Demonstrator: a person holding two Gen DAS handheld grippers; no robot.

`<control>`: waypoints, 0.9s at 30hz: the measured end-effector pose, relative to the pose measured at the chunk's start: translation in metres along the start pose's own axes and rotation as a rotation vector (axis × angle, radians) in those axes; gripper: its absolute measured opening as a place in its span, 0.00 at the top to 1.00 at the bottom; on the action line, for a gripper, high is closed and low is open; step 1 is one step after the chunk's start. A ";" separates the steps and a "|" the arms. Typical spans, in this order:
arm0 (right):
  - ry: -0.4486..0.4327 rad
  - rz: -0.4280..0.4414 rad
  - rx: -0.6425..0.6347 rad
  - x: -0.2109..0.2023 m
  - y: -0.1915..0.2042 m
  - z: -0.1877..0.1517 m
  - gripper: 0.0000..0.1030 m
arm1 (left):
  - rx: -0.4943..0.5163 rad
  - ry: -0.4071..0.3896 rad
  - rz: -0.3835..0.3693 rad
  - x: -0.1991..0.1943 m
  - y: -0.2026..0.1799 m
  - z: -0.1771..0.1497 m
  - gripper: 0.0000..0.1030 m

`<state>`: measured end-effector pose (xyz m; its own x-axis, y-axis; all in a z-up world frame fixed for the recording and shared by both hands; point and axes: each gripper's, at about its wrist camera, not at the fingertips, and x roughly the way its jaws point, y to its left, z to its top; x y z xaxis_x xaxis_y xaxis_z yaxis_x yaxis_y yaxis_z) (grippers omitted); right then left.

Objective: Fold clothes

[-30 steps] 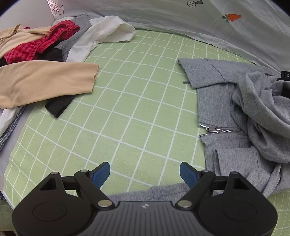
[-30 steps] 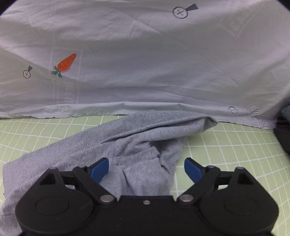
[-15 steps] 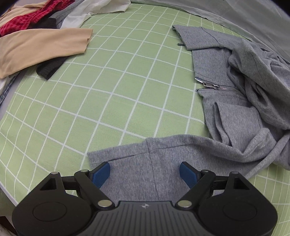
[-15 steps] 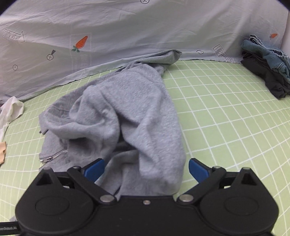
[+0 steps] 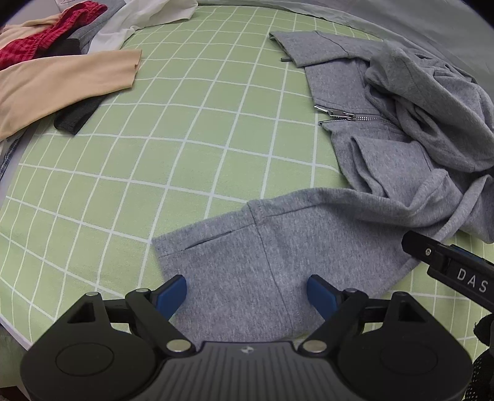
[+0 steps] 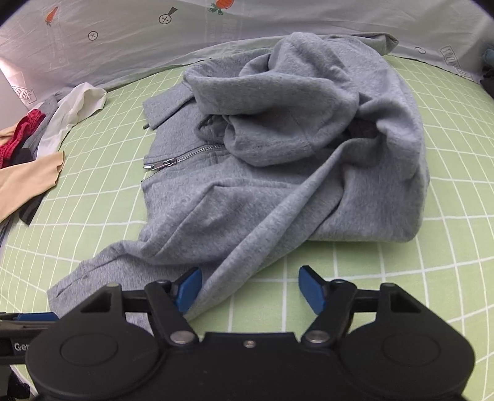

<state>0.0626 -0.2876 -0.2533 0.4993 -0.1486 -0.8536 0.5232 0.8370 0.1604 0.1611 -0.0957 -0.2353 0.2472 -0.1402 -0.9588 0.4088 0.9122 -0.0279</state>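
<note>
A green checked sheet (image 5: 191, 129) is spread across the surface. A pale grey printed cloth (image 6: 278, 24) with carrot motifs is seen along the twelve o'clock edge.

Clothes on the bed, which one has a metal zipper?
The grey hoodie, crumpled at mid-bed; its silver zipper shows. The beige, red and white garments piled at left show none.

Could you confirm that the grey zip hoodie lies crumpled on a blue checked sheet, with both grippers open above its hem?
Not quite: the sheet is green checked, not blue, as the right wrist view shows. The rest stands: the grey zip hoodie lies crumpled, and the left gripper and right gripper are open above its hem.
</note>
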 end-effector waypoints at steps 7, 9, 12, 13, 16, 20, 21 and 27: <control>-0.029 0.027 -0.085 -0.005 -0.008 -0.005 0.94 | -0.033 -0.018 0.008 -0.012 0.000 -0.001 0.17; -0.037 -0.004 -0.087 -0.011 -0.025 -0.007 0.95 | -0.052 -0.024 -0.008 -0.015 0.000 -0.002 0.17; -0.056 -0.090 -0.018 -0.022 -0.070 -0.006 0.96 | -0.074 -0.032 0.003 -0.018 -0.006 -0.005 0.17; -0.063 -0.122 0.010 -0.025 -0.088 -0.006 0.96 | -0.080 -0.034 0.000 -0.018 -0.009 -0.006 0.17; -0.092 -0.221 0.082 -0.035 -0.145 -0.004 0.96 | -0.096 -0.041 -0.010 -0.021 -0.018 -0.009 0.17; -0.120 -0.374 0.152 -0.048 -0.226 0.002 0.96 | -0.092 -0.056 -0.009 -0.024 -0.034 -0.014 0.17; -0.126 -0.412 0.160 -0.050 -0.245 0.004 0.96 | -0.089 -0.058 -0.007 -0.024 -0.038 -0.015 0.17; -0.120 -0.620 0.201 -0.047 -0.352 0.025 0.96 | -0.095 -0.064 0.019 -0.024 -0.047 -0.011 0.17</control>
<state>-0.1277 -0.5885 -0.2576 0.1314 -0.6386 -0.7582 0.8514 0.4644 -0.2436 0.1262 -0.1314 -0.2136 0.3109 -0.1439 -0.9395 0.3188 0.9470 -0.0396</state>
